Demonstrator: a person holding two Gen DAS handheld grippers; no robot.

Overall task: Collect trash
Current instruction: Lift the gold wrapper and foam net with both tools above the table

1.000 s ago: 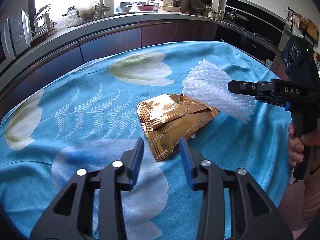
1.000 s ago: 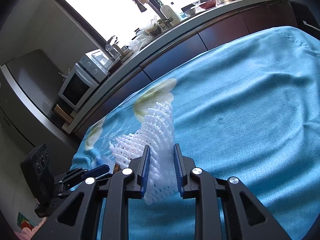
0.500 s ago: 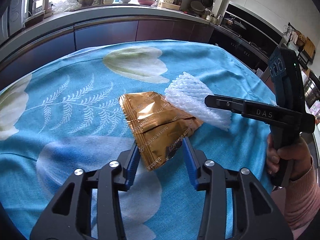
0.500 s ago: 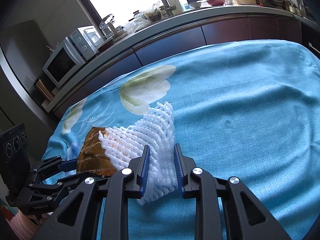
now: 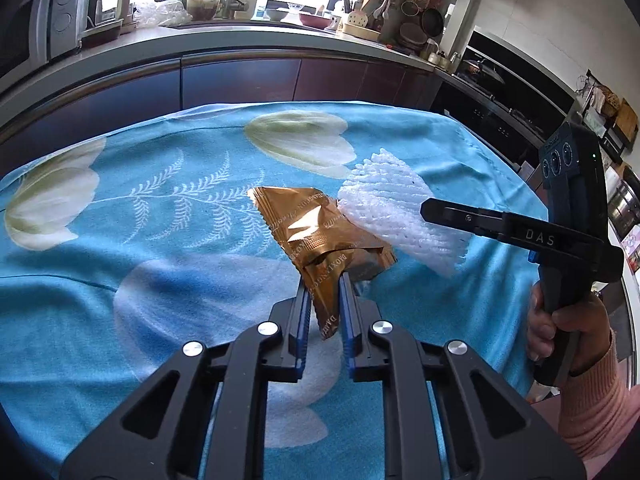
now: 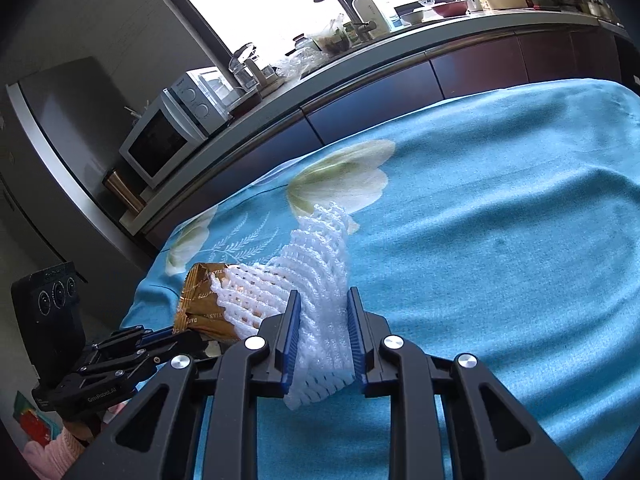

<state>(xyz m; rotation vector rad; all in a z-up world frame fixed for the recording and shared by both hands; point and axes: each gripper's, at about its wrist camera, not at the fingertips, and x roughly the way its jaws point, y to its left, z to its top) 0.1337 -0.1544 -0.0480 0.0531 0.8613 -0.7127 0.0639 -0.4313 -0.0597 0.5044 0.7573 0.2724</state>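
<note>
A crumpled gold foil wrapper (image 5: 320, 236) lies on the blue flowered tablecloth (image 5: 168, 200). My left gripper (image 5: 324, 300) is shut on its near corner. A white foam fruit net (image 5: 396, 208) is held off the cloth just right of the wrapper, touching its edge. My right gripper (image 6: 323, 320) is shut on the net (image 6: 312, 280), which fans out ahead of the fingers. The right gripper also shows in the left wrist view (image 5: 432, 210), and the left gripper (image 6: 188, 336) and wrapper (image 6: 200, 296) show in the right wrist view.
A dark kitchen counter (image 5: 240, 44) with a microwave (image 6: 168, 140), bottles and utensils runs behind the table. The table's right edge (image 5: 500, 168) drops off near an oven wall. A hand (image 5: 568, 328) holds the right gripper.
My left gripper moved forward and closed on the near corner of the gold wrapper. The right gripper kept hold of the foam net and stayed beside the wrapper.
</note>
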